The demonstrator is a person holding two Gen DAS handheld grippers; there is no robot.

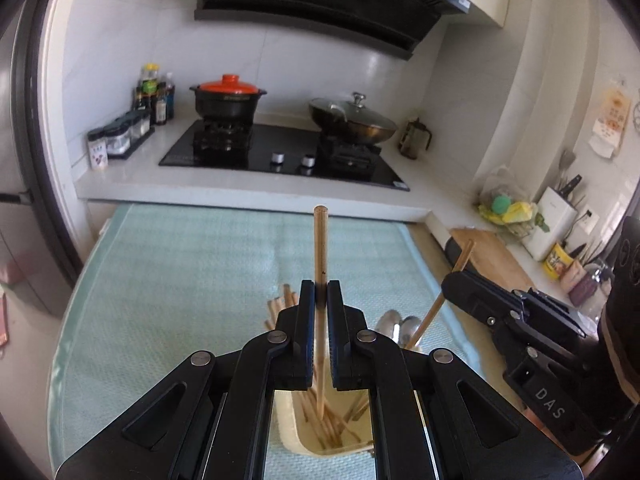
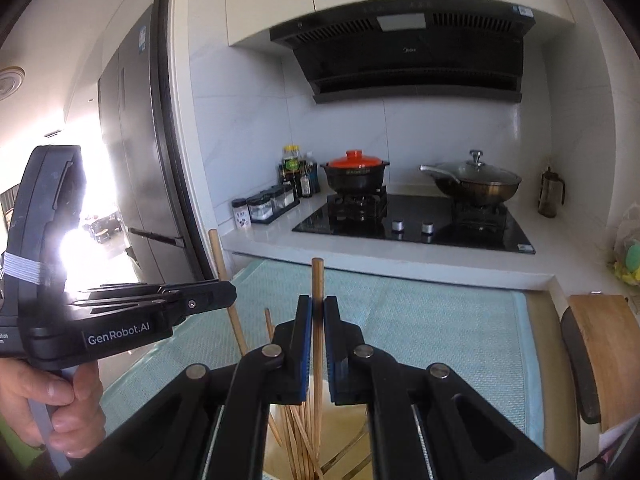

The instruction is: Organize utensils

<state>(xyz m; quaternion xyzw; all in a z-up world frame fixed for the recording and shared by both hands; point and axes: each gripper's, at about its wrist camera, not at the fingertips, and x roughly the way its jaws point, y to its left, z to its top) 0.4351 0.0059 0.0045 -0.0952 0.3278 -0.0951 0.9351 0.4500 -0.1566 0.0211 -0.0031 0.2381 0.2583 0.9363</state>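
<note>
Chopsticks over the woven green mat (image 1: 180,280), kitchen bench.
Your left tongs (image 1: 320,292) and right tongs (image 2: 317,308) each pinch one round wooden chopstick (image 1: 321,248).

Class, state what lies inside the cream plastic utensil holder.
Inside the cream plastic utensil holder, a bundle of light wooden chopsticks shows; the black tools hide the rest of its interior.

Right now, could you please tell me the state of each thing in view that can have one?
Left tool: shut on a chopstick, held upright.
Right tool: shut on another chopstick, upright.
Cream holder: open, loose chopsticks leaning inside.
Black pot: orange lid on.
Wok: glass lid on.
Spoons: standing in the holder, as far as visible.
</note>
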